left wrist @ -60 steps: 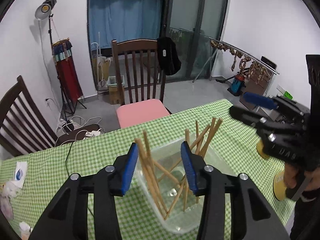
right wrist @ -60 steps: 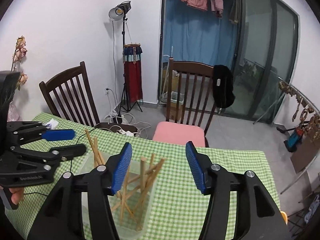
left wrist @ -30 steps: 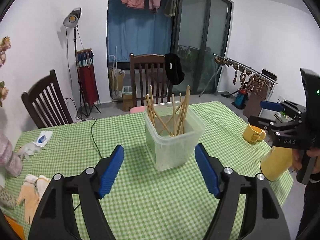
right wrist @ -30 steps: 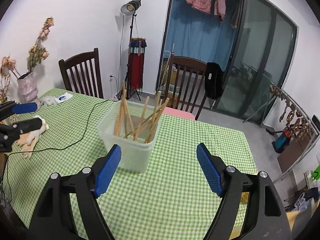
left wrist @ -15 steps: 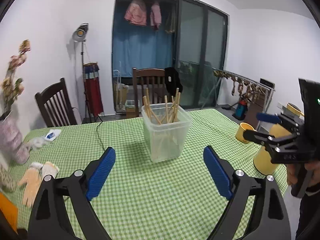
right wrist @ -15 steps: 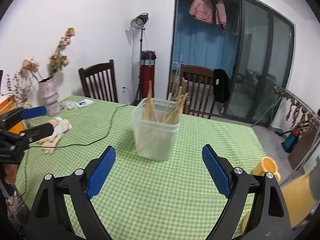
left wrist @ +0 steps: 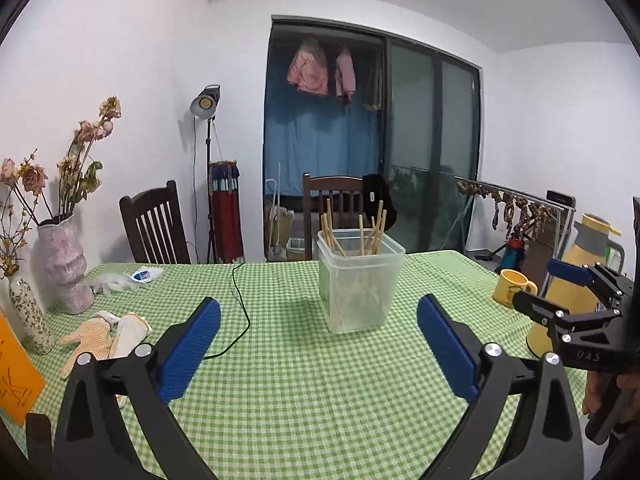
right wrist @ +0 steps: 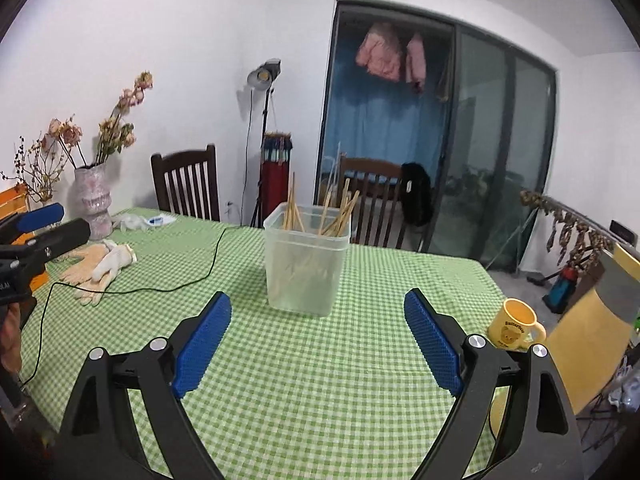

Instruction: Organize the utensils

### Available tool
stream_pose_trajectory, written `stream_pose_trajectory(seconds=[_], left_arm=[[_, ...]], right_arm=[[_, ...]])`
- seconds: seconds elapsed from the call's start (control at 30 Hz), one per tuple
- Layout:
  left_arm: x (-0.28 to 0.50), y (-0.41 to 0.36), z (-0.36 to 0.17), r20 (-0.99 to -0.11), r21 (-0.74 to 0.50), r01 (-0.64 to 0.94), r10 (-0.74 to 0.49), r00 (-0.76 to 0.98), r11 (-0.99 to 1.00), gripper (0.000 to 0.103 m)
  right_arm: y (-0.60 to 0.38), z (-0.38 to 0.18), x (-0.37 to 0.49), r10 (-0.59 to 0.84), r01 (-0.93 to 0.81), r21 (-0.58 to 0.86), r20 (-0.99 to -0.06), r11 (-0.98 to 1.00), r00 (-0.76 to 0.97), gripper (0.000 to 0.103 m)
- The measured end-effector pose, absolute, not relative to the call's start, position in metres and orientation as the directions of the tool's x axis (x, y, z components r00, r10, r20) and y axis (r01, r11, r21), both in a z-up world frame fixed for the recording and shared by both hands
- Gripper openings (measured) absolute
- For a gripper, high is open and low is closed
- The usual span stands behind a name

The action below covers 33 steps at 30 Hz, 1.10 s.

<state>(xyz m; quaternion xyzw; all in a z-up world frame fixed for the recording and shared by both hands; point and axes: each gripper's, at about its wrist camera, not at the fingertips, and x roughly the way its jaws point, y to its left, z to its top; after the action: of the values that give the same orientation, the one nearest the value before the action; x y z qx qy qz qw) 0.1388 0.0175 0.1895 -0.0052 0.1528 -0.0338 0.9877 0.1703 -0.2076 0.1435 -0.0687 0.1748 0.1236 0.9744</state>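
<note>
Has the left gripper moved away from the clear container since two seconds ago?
Yes. The left gripper has pulled back toward the near table edge: the container, once between its fingers, now stands well ahead of them. Its jaws are opening, empty.

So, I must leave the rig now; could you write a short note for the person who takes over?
Left tool: jaws opening, nothing between them.
Right tool: jaws opening, nothing between them.
Both sit back from the clear container, which stands mid-table on the green checked cloth.
Done, as far as can be seen: the wooden chopsticks stand in the container, leaning at mixed angles.
Left: no loose utensil shows on the table; check before stopping.
</note>
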Motion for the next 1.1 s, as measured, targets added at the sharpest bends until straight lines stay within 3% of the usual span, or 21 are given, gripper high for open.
stream_pose_trajectory(seconds=[0.13, 0.37, 0.53, 0.77, 1.1], left_arm=[[0.118, 0.007, 0.174, -0.244, 0.005, 0.07, -0.067, 0.968, 0.998, 0.096], [0.082, 0.005, 0.143, -0.188, -0.062, 0.075, -0.085, 0.978, 0.995, 0.096], [0.053, 0.008, 0.112, -0.112, -0.071, 0.034, -0.042, 0.993, 0.997, 0.096], [0.021, 0.004, 0.079, -0.083, -0.005, -0.039, 0.038, 0.996, 0.999, 0.096], [-0.023, 0.006, 0.047, -0.1, 0.042, -0.053, 0.057, 0.993, 0.998, 0.096]], right_arm=[[-0.205, 0.127, 0.155, 0.211, -0.248, -0.07, -0.338, 0.966, 0.917, 0.087], [-0.2, 0.11, 0.124, 0.174, -0.208, -0.106, -0.267, 0.972, 0.948, 0.087], [-0.207, 0.091, 0.106, 0.171, -0.184, -0.023, -0.277, 0.983, 0.946, 0.087], [-0.21, 0.066, 0.079, 0.122, -0.126, 0.007, -0.307, 0.992, 0.944, 0.087], [-0.194, 0.032, 0.042, 0.112, -0.109, 0.027, -0.354, 0.994, 0.928, 0.087]])
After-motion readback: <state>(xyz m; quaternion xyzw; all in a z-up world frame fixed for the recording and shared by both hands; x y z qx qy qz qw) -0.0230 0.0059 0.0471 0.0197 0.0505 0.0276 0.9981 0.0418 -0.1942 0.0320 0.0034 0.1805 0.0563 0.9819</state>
